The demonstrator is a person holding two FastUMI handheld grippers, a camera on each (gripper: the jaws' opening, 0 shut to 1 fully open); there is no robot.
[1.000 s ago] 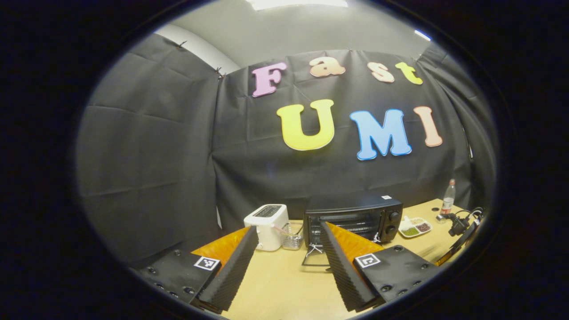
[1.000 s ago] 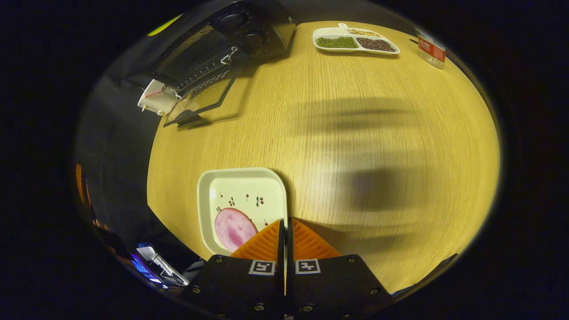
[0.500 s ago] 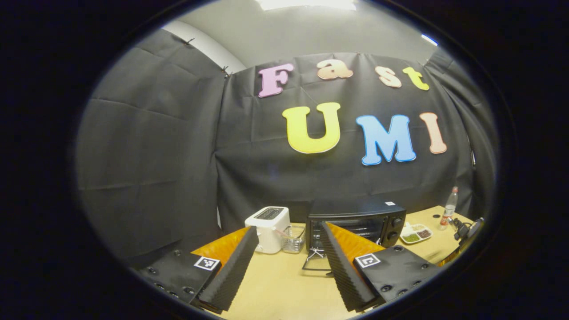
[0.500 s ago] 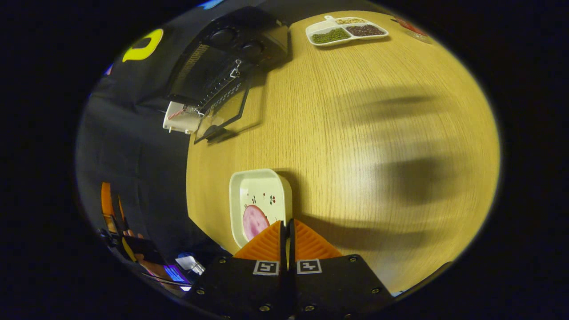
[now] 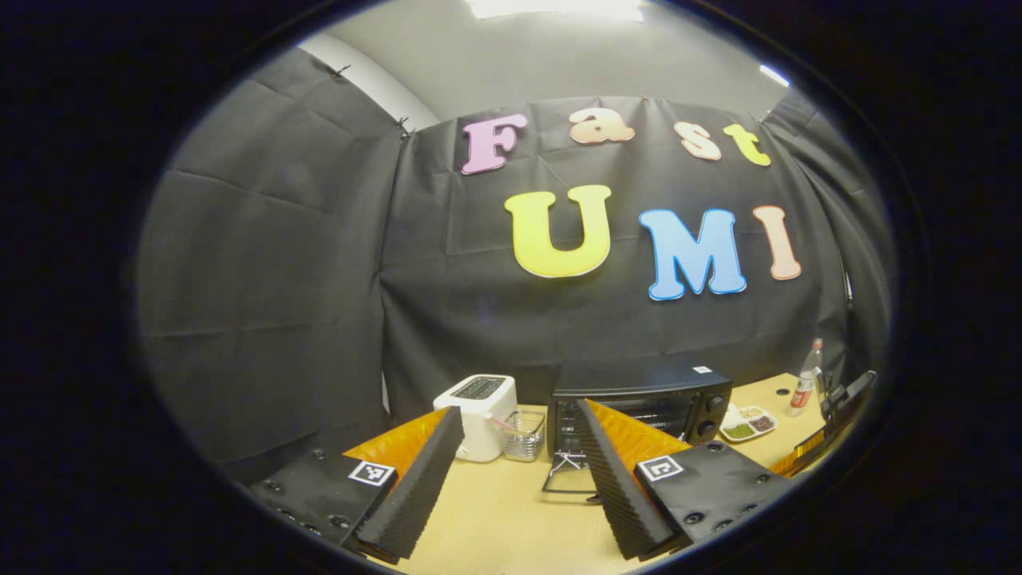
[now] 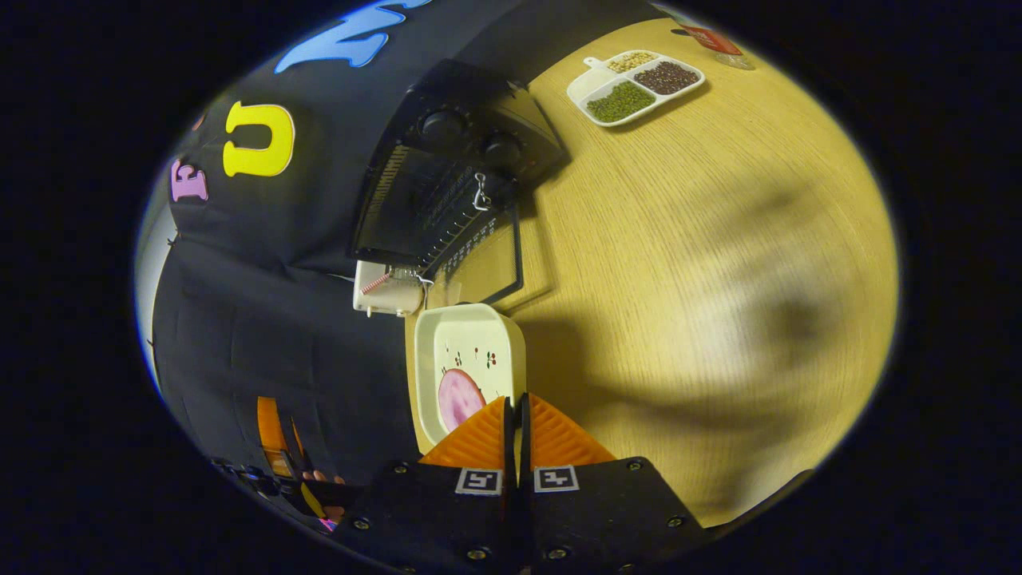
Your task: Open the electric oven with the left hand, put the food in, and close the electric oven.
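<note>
The black electric oven (image 5: 639,399) was seen standing at the back of the pale wooden table (image 5: 511,519), against the black cloth wall, with its glass door (image 5: 571,471) folded down flat onto the table in front of it. In the right gripper view the same oven (image 6: 455,176) was seen with its door (image 6: 487,267) lowered and two round knobs on its panel.

The left gripper (image 5: 519,471) was held in front of the oven and well apart from it, its fingers spread wide with nothing between them. A white toaster (image 5: 479,403) was seen just left of the oven, with a small clear basket (image 5: 523,435) between the two. A white divided dish of beans (image 5: 746,423) lay to the right of the oven, and a clear bottle with a red label (image 5: 805,371) stood beyond that dish.

The right gripper (image 6: 515,423) was closed on the rim of a square white plate with small cherry prints (image 6: 471,351), on which a round pink slice of ham (image 6: 459,399) lay. The plate was seen near the front edge of the oven door; whether it was touching the table could not be told. The divided dish (image 6: 635,80) was seen on the table to the right of the oven.
</note>
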